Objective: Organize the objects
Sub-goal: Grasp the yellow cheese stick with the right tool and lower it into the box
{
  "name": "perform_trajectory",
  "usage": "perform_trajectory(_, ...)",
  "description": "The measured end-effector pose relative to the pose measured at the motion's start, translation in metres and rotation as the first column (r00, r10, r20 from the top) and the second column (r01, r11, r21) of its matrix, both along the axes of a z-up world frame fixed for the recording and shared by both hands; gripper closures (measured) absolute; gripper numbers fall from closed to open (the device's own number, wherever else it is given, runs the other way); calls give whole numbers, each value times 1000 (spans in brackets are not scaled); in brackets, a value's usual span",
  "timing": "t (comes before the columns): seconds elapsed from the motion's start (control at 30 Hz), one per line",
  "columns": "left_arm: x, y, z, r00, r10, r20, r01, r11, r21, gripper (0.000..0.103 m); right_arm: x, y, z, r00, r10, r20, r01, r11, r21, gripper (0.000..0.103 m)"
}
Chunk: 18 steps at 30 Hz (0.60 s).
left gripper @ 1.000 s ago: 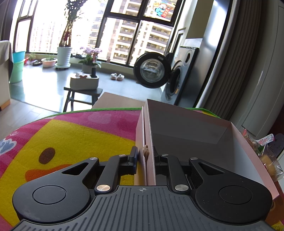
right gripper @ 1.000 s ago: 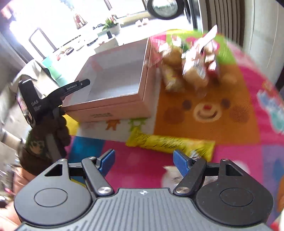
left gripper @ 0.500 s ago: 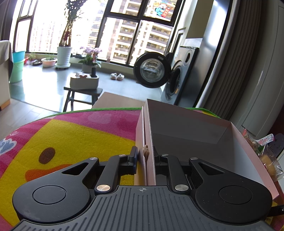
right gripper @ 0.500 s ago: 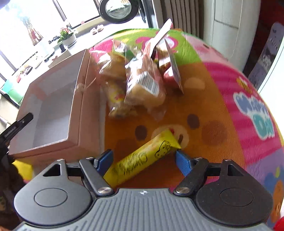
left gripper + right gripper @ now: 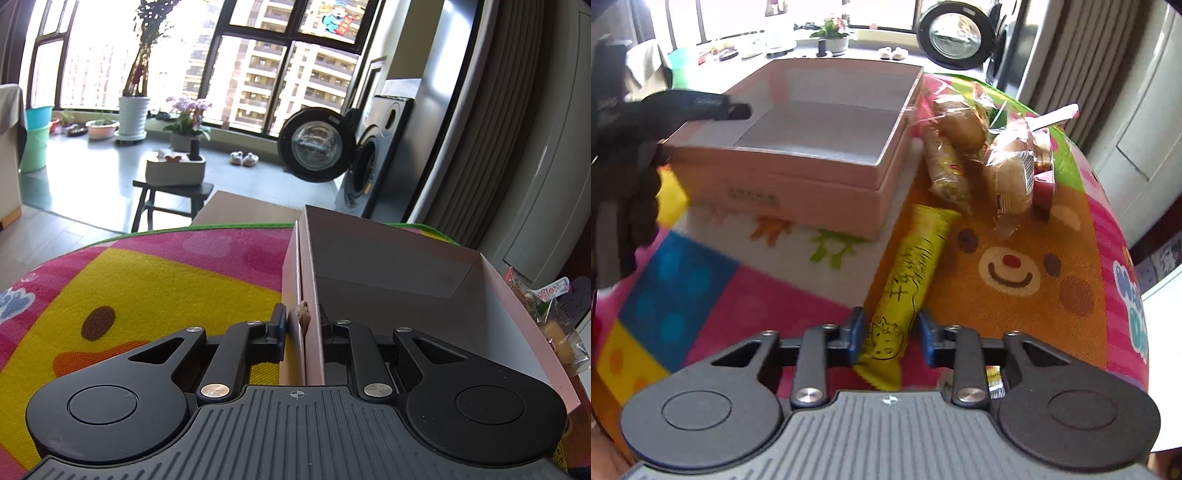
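Our left gripper [image 5: 303,328] has its jaws clamped on the near wall of the pink box [image 5: 812,147], pinning it to the surface. Our right gripper [image 5: 891,334] straddles the yellow snack packet [image 5: 912,266], jaws narrowly open, each just beside the wrapper, not yet squeezing. Packet lies just beside the box's corner, pointing at the bagged pastries [image 5: 982,155]. Looks light, crinkly, slippery film; contents probably crushable. We'd grip mid-body, gently.

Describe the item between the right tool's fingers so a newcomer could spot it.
Find the open pink box on the cartoon mat. Off its near right corner lies a long yellow snack packet, the only yellow, black-printed one; the wrapped pastries beyond are clear-bagged.
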<state>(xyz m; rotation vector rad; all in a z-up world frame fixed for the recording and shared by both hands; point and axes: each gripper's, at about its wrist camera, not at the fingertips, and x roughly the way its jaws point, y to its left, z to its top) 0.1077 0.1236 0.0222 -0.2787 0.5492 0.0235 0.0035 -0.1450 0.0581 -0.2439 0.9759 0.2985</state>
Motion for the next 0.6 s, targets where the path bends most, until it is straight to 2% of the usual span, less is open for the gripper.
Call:
perform_trajectory(0.1,0,0,0,1000,0,0,0,1000,1,86,-2,-3,3,1000,-5,-14,5,1000,17,75)
perform_trajectory(0.27,-1,1,-1,1000,-2,-2,2,1000,3,86,24,-3,-2,997,-74,27,73,996,43,73)
perform_trajectory(0.37,-2,1,-1,1000,-8,-6,8,1000,10,86,27,2,-5,996,-75,48,74,997,31,74)
perform_trajectory(0.43,-2,1,-1,1000,-11,-10,11,1000,14,86,23,5,-3,998,-57,30,57,998,12,78)
perform_trajectory(0.6,-3,-1,0,1000,-14,-15,14,999,30,87,-3,2,9,998,-39,-48,39,999,5,82)
